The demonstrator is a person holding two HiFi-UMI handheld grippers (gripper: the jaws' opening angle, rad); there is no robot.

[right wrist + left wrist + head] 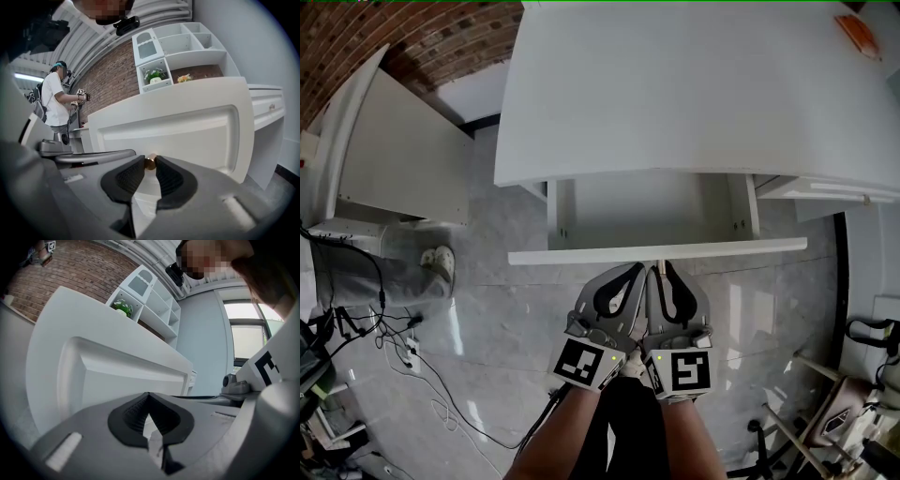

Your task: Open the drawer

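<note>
we had the drawer (649,208) partway out from under the white surface (675,84), with its bare inside showing. we judged there was still some pull left before it was fully open. right claw (149,161) was clenched on the brass knob (150,163) at the middle of the drawer front. left claw (149,395) was pinched closed on nothing, just beside the right one. count: one drawer out, one knob gripped, two claws.
</note>
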